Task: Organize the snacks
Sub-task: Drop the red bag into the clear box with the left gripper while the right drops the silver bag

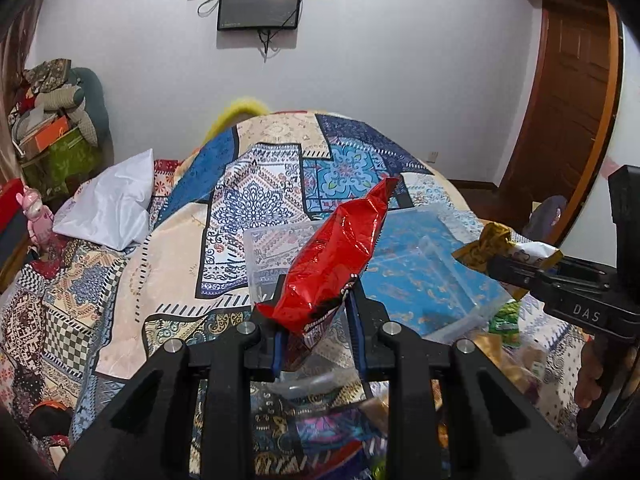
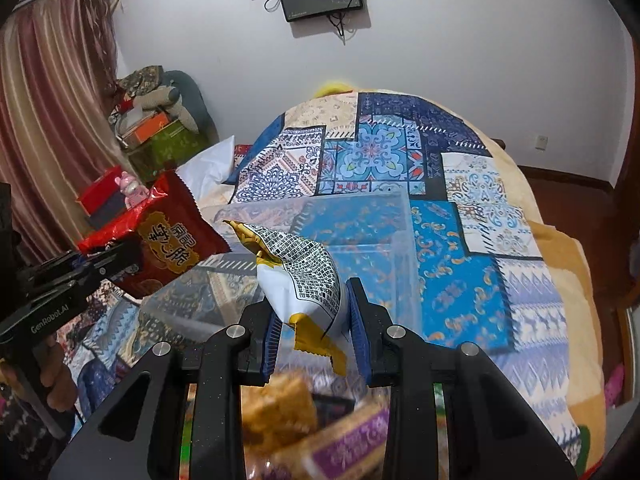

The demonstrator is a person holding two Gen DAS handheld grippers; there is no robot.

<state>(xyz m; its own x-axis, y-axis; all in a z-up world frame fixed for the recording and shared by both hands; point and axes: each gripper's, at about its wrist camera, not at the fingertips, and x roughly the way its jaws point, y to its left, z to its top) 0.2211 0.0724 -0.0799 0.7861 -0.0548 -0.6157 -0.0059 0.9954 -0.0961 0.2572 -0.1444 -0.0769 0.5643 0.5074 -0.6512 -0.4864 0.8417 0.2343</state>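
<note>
My left gripper [image 1: 318,312] is shut on a red foil snack bag [image 1: 340,252] and holds it in the air over the bed; the bag also shows in the right wrist view [image 2: 168,240]. My right gripper [image 2: 312,316] is shut on a white and gold snack packet [image 2: 304,276], also held up; the packet shows at the right of the left wrist view [image 1: 508,248]. A clear plastic bin [image 1: 460,280] lies on the bedspread just beyond both grippers and shows in the right wrist view [image 2: 360,216]. Loose snack packets [image 2: 288,408] lie below my right gripper.
The patterned bedspread [image 1: 280,184] covers the bed. A white pillow [image 1: 112,200] lies at the left. A pile of boxes and bags [image 1: 52,120] stands in the far left corner. A wooden door [image 1: 568,100] is at the right. More snacks [image 1: 504,344] lie beside the bin.
</note>
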